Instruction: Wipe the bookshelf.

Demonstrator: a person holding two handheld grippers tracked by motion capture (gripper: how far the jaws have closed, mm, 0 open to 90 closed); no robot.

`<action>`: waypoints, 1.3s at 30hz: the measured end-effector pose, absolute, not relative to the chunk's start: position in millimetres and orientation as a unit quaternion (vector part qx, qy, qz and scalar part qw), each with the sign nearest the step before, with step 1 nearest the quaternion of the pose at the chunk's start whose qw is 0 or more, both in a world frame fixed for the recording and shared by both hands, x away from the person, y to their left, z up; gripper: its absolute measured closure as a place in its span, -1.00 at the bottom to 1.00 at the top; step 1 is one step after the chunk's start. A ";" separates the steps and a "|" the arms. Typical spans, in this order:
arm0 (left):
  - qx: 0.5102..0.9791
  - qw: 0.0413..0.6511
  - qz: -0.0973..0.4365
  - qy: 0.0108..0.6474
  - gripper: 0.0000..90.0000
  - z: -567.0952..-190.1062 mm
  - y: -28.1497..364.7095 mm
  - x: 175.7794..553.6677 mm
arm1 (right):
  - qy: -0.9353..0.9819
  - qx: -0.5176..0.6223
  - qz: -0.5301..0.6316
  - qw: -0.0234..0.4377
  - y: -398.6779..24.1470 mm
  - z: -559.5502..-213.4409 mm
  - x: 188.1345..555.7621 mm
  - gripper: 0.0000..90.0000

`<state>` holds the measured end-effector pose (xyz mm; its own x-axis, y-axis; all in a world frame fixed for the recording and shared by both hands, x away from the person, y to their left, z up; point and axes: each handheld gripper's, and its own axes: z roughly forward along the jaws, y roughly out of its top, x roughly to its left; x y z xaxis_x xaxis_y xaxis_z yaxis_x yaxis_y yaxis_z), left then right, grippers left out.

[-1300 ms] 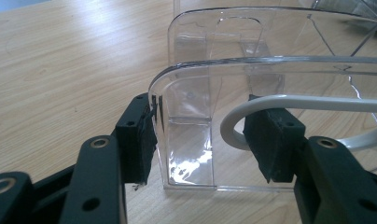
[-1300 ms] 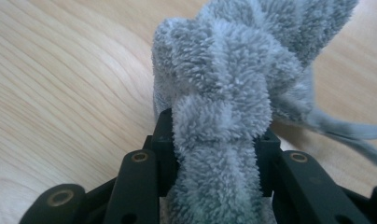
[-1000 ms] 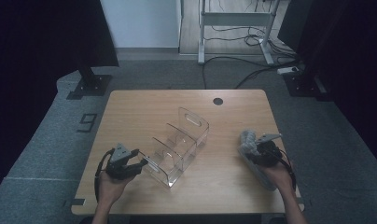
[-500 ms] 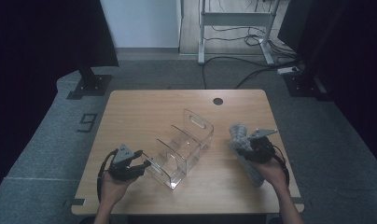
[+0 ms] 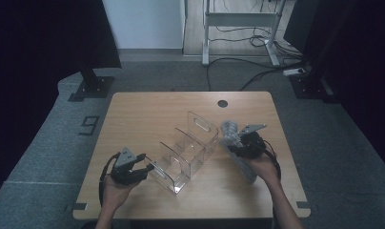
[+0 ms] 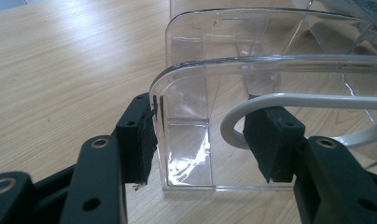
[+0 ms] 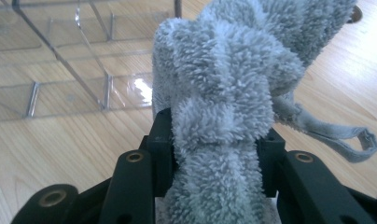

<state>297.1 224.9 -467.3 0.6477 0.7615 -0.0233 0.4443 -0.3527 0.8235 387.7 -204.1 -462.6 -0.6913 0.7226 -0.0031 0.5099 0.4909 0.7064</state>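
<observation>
A clear acrylic organizer with several dividers lies at an angle in the middle of the wooden table. My left gripper holds its near end. In the left gripper view the organizer has its end corner between my jaws, and the left pad presses on the wall's edge. My right gripper sits just right of the organizer, shut on a fluffy grey cloth. In the right gripper view the cloth bulges up out of the jaws and the organizer lies beyond it.
A dark round cable hole sits near the table's far edge. A white cable loop curves in front of the left gripper's right pad. On the floor behind the table are a metal desk frame, a stand base and cables.
My right gripper has carried the grey cloth leftward from near the table's right edge to just beside the organizer. The left gripper and the organizer have stayed put.
</observation>
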 end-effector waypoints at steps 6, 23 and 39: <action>0.801 0.428 0.185 0.376 0.01 -467.5 225.2 297.1 | 0.854 0.356 0.346 0.155 -187.7 -460.0 396.0 0.31; 0.800 0.430 0.184 0.375 0.01 -468.0 224.4 297.2 | 0.868 0.318 0.341 0.168 -165.5 -457.0 395.8 0.34; 0.797 0.431 0.187 0.380 0.01 -468.5 223.0 297.3 | 0.879 0.296 0.337 0.163 -152.6 -459.1 387.0 0.35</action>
<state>297.3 223.0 -468.5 0.6419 0.7662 -0.0302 0.4446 -0.3397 0.8288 387.0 -152.6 -459.1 -0.7708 0.6310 -0.0876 0.4107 0.5973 0.6889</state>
